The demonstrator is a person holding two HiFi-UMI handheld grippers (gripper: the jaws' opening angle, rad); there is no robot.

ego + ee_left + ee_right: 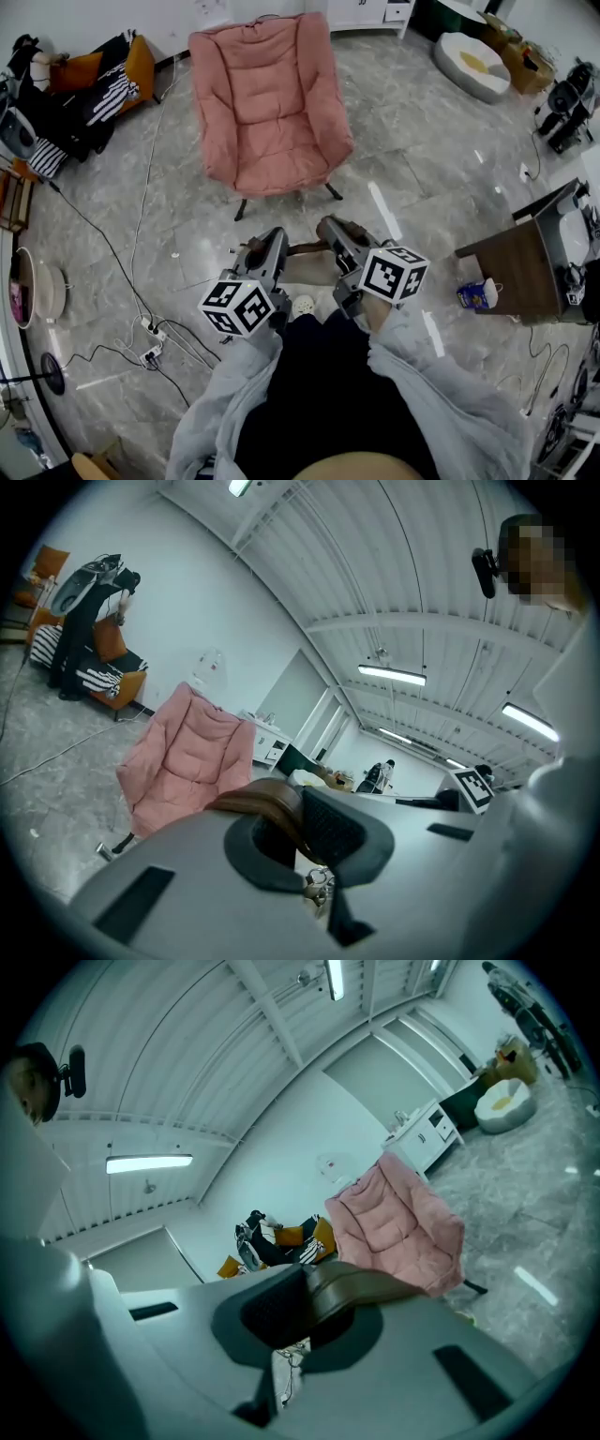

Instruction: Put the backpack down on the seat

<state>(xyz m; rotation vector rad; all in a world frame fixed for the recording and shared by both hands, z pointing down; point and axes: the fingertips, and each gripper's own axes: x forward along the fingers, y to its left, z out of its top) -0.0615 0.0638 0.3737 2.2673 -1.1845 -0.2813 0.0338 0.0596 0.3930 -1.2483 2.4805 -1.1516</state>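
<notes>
Together left tool (273, 236) and right tool (329, 227) pinch a brown strap (304, 248).

A large white studio hall, half lab, half mock home: ribbed ceiling (375, 555) with strip lights (391, 674); polished grey floor (422, 169) trailing cables (98, 239) and a power strip (150, 329); one pink padded chair (267, 103).

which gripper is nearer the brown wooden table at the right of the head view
Right. The right gripper is on the side toward the table, floor between them; the left gripper sits beyond it, farther off. Both are shut on the brown strap.
</notes>
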